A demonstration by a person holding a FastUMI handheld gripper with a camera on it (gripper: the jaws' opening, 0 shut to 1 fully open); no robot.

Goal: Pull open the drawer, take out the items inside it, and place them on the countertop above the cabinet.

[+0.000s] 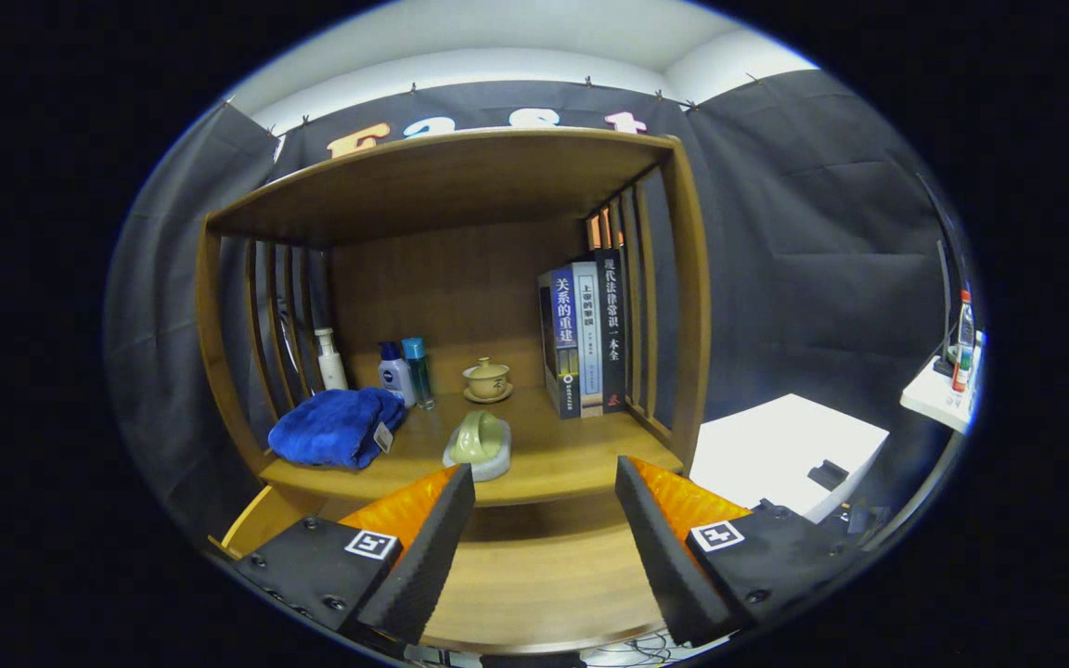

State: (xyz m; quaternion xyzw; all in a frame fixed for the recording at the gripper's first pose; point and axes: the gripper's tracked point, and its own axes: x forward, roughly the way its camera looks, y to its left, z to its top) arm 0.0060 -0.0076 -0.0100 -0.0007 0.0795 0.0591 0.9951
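The gripper (544,520) hangs in front of a wooden cabinet with slatted sides (683,306), its fingers spread wide apart and gripping nothing. Between and below them lies a bare wooden panel (534,575), which looks like the open drawer's floor, though I cannot tell for certain; nothing is visible on it. Just beyond the fingertips, on the wooden desk surface above the cabinet (572,455), sit a pale green ceramic piece on a white dish (479,445), a crumpled blue towel (335,427), a small lidded tea cup on a saucer (487,379), a row of upright books (586,339) and three small bottles (405,371). By my reading, the emptying is largely done or one item remains hidden. The risk now is crowding: a careless advance could clip the green piece near the front edge and knock it off, or drag the towel's tag.
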